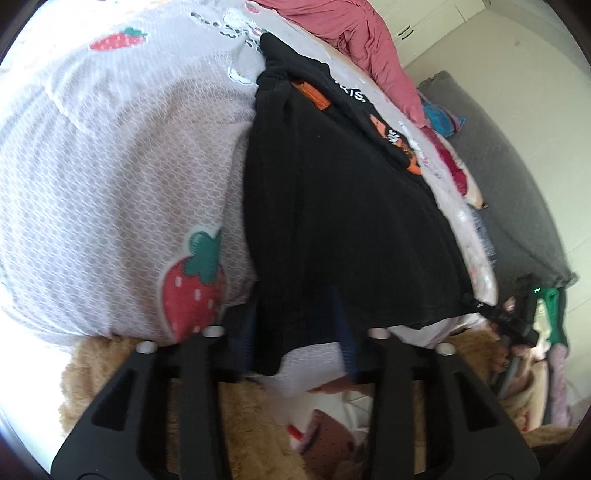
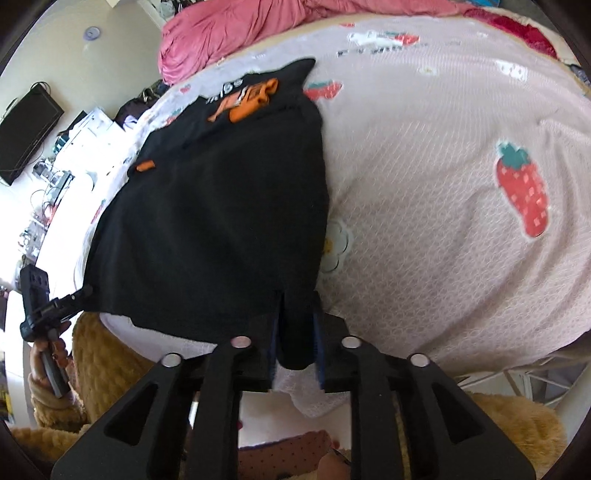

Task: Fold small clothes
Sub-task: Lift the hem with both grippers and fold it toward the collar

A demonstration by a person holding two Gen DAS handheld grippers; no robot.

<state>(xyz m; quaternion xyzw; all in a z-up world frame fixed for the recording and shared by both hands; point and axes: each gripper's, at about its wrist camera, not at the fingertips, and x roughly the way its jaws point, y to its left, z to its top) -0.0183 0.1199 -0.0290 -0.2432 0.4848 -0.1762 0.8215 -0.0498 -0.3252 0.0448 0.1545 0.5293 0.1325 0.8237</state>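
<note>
A small black garment [image 1: 351, 206] with orange print [image 2: 251, 99] lies flat on a pink strawberry-patterned bedspread [image 2: 424, 221]; its hem reaches the bed's near edge. My left gripper [image 1: 299, 325] stands at the hem's left corner, jaws apart, with the cloth hanging loosely between the blue pads. At the hem's right corner is my right gripper [image 2: 297, 332], its jaws narrowly apart around a black fold of the garment [image 2: 221, 221]. Each gripper also shows small in the other's view, at the garment's edge.
A pink duvet [image 2: 229, 29] is heaped at the head of the bed. Colourful clothes [image 1: 443, 118] and a grey blanket [image 1: 498, 166] lie beyond the bed's far side. A desk with a monitor [image 2: 26, 129] stands off the other side. The person's fuzzy tan clothing [image 2: 103, 354] fills the foreground.
</note>
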